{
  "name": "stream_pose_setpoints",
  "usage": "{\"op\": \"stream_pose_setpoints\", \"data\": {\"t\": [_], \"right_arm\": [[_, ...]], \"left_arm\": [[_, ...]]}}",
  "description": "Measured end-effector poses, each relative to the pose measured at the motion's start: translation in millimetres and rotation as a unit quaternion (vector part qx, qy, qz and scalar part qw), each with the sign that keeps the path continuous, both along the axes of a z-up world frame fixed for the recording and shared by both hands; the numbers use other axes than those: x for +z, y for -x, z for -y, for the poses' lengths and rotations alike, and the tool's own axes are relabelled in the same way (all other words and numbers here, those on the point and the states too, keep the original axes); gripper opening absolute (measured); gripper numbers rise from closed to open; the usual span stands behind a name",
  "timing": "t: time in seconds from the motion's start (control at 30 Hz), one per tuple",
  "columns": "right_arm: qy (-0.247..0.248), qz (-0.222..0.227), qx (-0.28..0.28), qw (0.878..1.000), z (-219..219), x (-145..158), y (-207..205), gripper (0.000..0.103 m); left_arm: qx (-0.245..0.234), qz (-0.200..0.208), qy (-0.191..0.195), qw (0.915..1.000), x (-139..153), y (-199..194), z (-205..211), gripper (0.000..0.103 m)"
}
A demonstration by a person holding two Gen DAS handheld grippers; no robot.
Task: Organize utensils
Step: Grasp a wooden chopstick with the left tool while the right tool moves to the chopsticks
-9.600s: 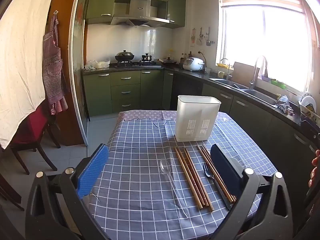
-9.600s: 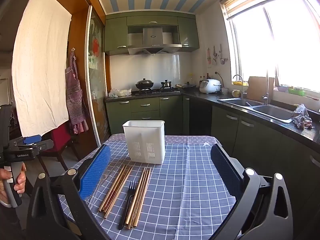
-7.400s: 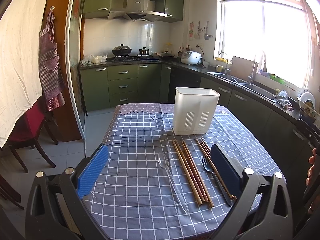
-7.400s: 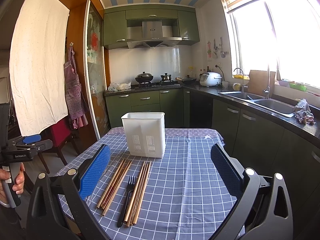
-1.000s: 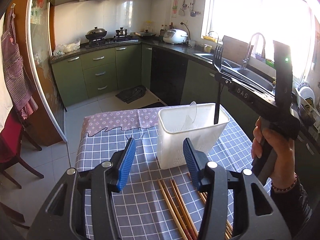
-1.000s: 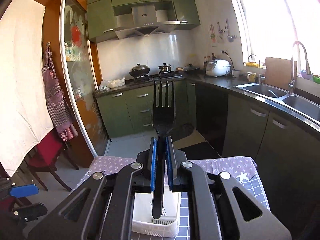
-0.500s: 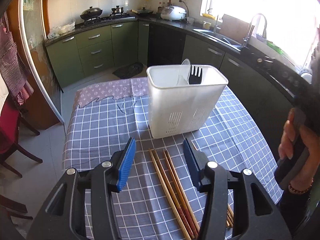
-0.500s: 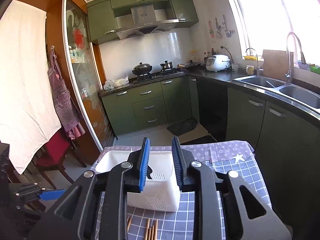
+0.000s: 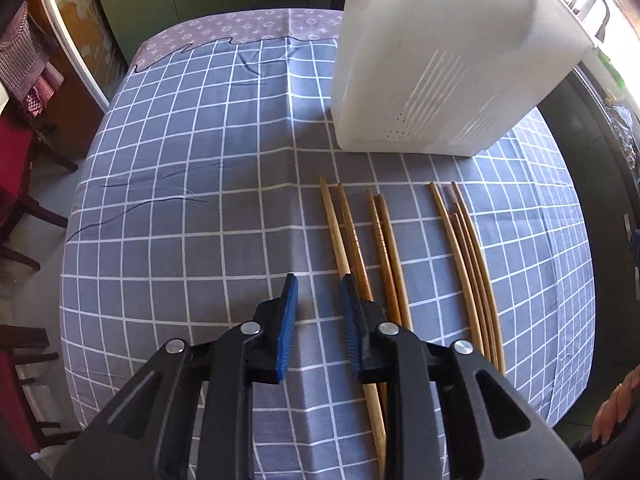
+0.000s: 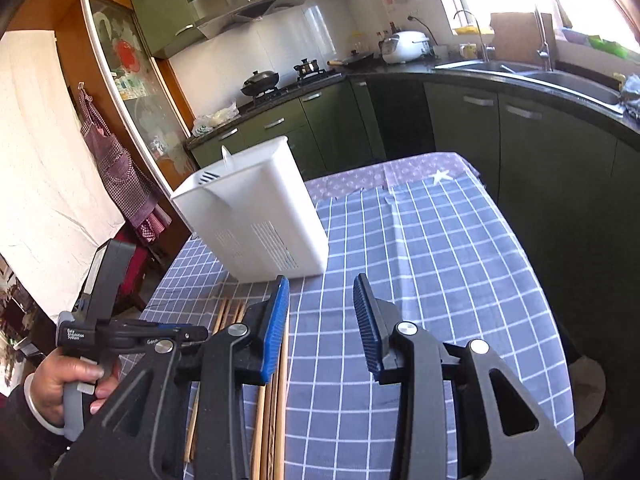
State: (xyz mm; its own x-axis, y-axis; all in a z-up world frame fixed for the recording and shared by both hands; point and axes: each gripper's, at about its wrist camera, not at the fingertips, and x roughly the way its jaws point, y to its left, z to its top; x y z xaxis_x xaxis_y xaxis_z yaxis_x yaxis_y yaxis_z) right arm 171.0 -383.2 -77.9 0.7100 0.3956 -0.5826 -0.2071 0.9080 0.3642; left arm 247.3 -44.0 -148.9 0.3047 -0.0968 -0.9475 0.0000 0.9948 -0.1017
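Observation:
A white slotted utensil holder (image 9: 444, 68) stands on the blue checked tablecloth (image 9: 192, 208); it also shows in the right wrist view (image 10: 256, 216), with a clear spoon tip (image 10: 227, 158) rising from it. Several wooden chopsticks (image 9: 384, 240) lie in two groups in front of it. My left gripper (image 9: 316, 300) is open a little and empty, low over the cloth, its right finger (image 9: 352, 320) over the leftmost chopstick. My right gripper (image 10: 320, 312) is open and empty above the cloth, right of more chopsticks (image 10: 276, 392).
A red chair (image 9: 16, 168) stands left of the table. Green kitchen cabinets (image 10: 520, 140) and a sink (image 10: 560, 76) run along the right. The hand holding the left gripper (image 10: 80, 372) shows at the lower left of the right wrist view.
My left gripper has dropped low over the leftmost chopsticks and its jaws have narrowed. My right gripper has moved down and right of the holder and opened wider; the fork is out of sight.

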Motion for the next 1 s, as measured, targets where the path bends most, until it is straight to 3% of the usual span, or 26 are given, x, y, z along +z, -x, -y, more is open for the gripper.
{"op": "stream_pose_setpoints", "data": {"t": [0.37,0.8,0.83,1.0], "right_arm": [[-0.016,-0.024,0.006,1.000,3.2,-9.4,3.8,0.034],[-0.024,-0.034,0.005,0.999,10.4,-10.1,3.9,0.034],[-0.023,-0.035,0.005,0.999,10.6,-10.6,4.0,0.035],[-0.017,-0.037,0.008,0.999,8.8,-11.9,5.8,0.039]], "left_arm": [[-0.008,-0.012,-0.010,0.9998,-2.2,-4.2,11.3,0.021],[-0.016,-0.015,-0.044,0.9988,-11.3,-10.6,31.9,0.013],[-0.017,-0.014,-0.042,0.9989,-11.9,-11.2,33.5,0.008],[-0.012,-0.016,-0.027,0.9994,-11.3,-11.0,30.8,0.007]]}}
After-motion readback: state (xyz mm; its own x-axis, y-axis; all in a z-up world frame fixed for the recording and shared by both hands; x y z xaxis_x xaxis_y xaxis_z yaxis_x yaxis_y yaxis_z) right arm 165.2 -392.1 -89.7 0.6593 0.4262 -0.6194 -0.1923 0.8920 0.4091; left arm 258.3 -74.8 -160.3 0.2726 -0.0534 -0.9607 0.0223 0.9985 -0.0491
